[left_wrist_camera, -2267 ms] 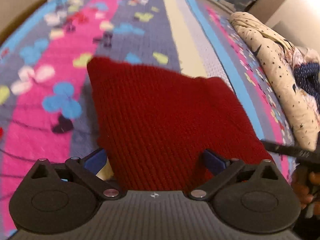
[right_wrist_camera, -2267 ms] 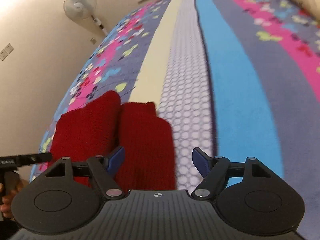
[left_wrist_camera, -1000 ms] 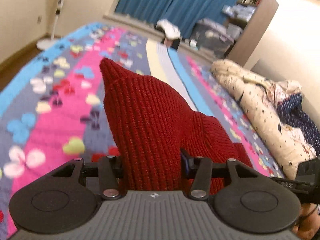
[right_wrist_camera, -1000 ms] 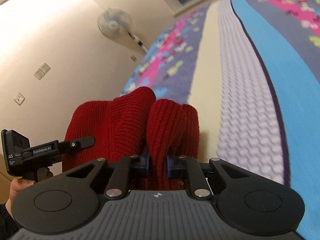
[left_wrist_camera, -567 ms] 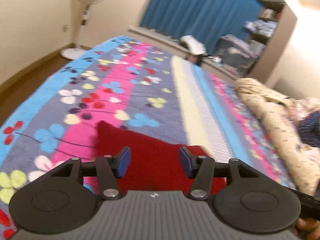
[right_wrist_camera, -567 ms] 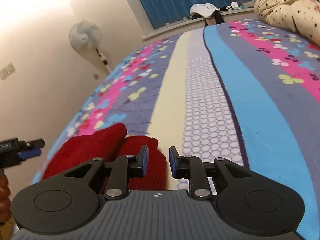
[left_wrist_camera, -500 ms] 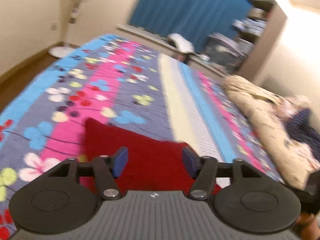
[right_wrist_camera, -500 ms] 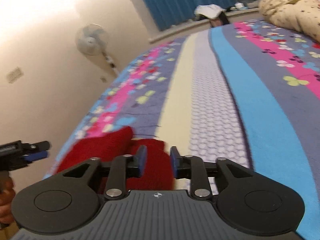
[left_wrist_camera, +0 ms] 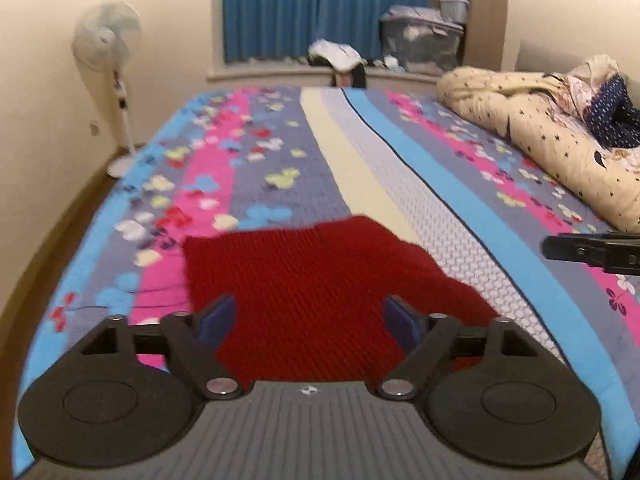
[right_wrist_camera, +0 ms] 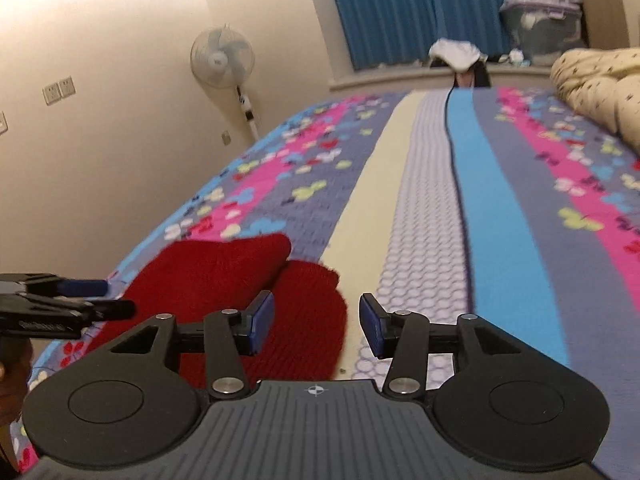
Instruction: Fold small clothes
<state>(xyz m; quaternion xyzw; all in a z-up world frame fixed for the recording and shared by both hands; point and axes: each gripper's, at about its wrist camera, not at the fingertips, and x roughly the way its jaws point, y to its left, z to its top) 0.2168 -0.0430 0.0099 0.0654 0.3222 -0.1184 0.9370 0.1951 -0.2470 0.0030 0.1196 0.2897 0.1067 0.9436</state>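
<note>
A red knitted garment (left_wrist_camera: pixel 320 280) lies folded flat on the striped flowered bedspread (left_wrist_camera: pixel 360 168). My left gripper (left_wrist_camera: pixel 308 318) is open and empty, hovering above the garment's near edge. In the right wrist view the garment (right_wrist_camera: pixel 224 280) lies at lower left on the bedspread (right_wrist_camera: pixel 432 220). My right gripper (right_wrist_camera: pixel 316 324) is open and empty, above the garment's right edge. The left gripper (right_wrist_camera: pixel 60 304) shows at the left edge of that view. The right gripper (left_wrist_camera: pixel 592 250) shows at the right edge of the left wrist view.
A cream star-print duvet (left_wrist_camera: pixel 552 144) with dark clothes lies along the bed's right side. A standing fan (left_wrist_camera: pixel 108 80) is by the left wall. Blue curtains (left_wrist_camera: pixel 320 8) and storage boxes (left_wrist_camera: pixel 420 40) are behind the bed.
Both grippers held the red garment raised, then let it go and opened. The garment now lies flat on the bed, and both grippers have drawn back above it.
</note>
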